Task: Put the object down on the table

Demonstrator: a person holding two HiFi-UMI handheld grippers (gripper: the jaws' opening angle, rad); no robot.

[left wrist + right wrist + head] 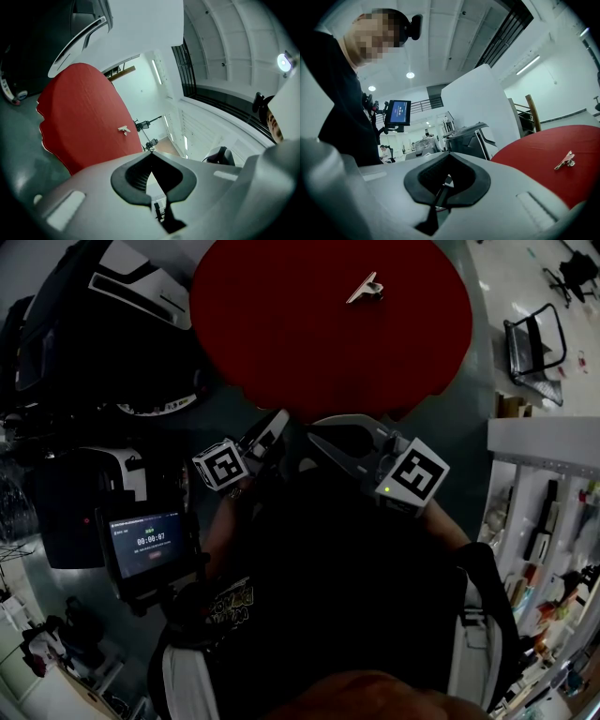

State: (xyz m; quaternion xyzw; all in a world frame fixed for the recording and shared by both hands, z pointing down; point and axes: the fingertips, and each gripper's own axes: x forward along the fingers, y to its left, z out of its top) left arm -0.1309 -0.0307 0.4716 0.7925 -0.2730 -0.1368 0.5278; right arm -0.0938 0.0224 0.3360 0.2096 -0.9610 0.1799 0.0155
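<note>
Red table lies far ahead, metal clip resting on it — my left gripper and right gripper both closed tight, empty.

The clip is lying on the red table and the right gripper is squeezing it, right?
No. The clip does lie on the red table, but the right gripper is not squeezing it. The head view shows it near the person's body, apart from the clip, jaws shut on nothing.
</note>
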